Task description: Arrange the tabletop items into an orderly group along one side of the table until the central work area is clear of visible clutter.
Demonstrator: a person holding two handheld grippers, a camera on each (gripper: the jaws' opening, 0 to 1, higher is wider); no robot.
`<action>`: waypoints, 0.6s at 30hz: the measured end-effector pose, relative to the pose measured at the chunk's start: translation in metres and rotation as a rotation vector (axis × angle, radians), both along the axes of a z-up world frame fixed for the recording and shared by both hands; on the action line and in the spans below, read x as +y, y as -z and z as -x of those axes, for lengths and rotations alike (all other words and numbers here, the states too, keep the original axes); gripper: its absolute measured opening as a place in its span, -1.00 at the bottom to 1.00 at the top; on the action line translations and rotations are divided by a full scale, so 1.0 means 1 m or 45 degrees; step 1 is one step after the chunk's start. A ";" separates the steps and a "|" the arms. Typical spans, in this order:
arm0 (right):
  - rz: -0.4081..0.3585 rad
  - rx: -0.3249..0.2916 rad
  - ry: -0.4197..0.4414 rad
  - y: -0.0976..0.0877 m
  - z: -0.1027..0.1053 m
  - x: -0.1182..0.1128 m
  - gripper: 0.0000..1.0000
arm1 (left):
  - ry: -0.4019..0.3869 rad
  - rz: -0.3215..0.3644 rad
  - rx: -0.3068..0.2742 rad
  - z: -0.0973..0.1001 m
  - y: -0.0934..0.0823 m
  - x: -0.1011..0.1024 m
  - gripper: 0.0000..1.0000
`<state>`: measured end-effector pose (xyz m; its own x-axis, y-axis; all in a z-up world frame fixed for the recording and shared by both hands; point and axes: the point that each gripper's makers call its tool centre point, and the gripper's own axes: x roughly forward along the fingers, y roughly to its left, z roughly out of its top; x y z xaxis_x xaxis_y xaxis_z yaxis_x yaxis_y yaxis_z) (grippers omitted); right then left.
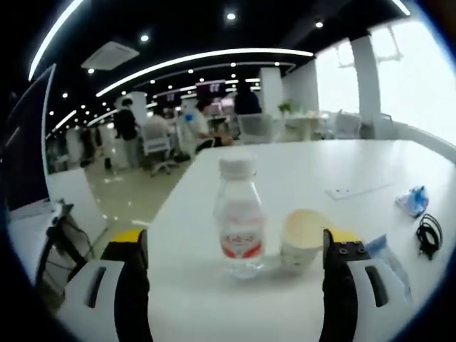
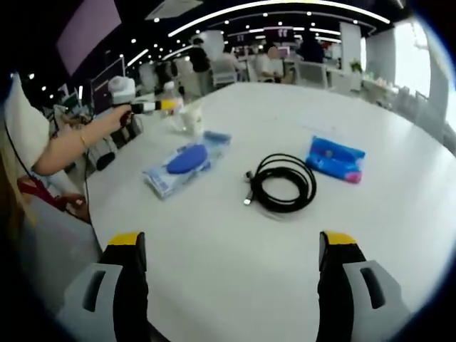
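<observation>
1. Left tongs: the jaws stand wide apart with nothing between them, facing the bottle and cup.
2. Bottle: a small clear plastic one with a white cap and red-and-white label, upright near the worktop edge. It is judged light, smooth and easily tipped; a grip across the labelled waist is advised.
3. Paper cup: pale, open-topped, just beside the bottle. It is judged very light and crushable; it is best pinched gently at the rim or wall.
4. Flat packet: clear wrap over something blue, judged limp and slippery; an edge grip suits it.
5. Black cable: loosely coiled at the centre, judged floppy; the bundled loops are best gathered together.
6. Blue pouch: soft, crinkled, lying near the coil.
7. Right tongs: the jaws are spread wide over bare worktop, empty.
</observation>
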<state>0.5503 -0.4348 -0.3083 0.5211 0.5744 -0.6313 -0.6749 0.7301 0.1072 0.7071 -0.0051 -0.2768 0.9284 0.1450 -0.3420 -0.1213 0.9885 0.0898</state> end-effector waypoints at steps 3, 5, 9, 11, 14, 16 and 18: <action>-0.009 -0.014 -0.011 -0.004 -0.005 0.002 0.99 | 0.026 0.005 0.012 0.006 -0.004 -0.008 0.99; -0.019 -0.024 -0.018 -0.007 -0.009 0.003 0.99 | 0.059 0.045 -0.002 0.011 -0.010 -0.017 0.99; -0.023 -0.050 -0.059 -0.015 -0.016 0.008 0.99 | 0.083 0.064 0.005 0.021 -0.020 -0.027 0.99; -0.027 -0.061 -0.077 -0.020 -0.021 0.011 0.99 | 0.106 0.063 0.014 0.026 -0.024 -0.034 0.99; -0.033 -0.085 -0.101 -0.027 -0.029 0.014 0.99 | 0.135 0.053 0.023 0.034 -0.029 -0.042 0.99; -0.040 -0.098 -0.121 -0.032 -0.036 0.018 0.99 | 0.160 0.060 0.023 0.039 -0.031 -0.050 0.99; -0.049 -0.106 -0.140 -0.036 -0.042 0.022 0.99 | 0.171 0.035 0.053 0.045 -0.032 -0.057 0.99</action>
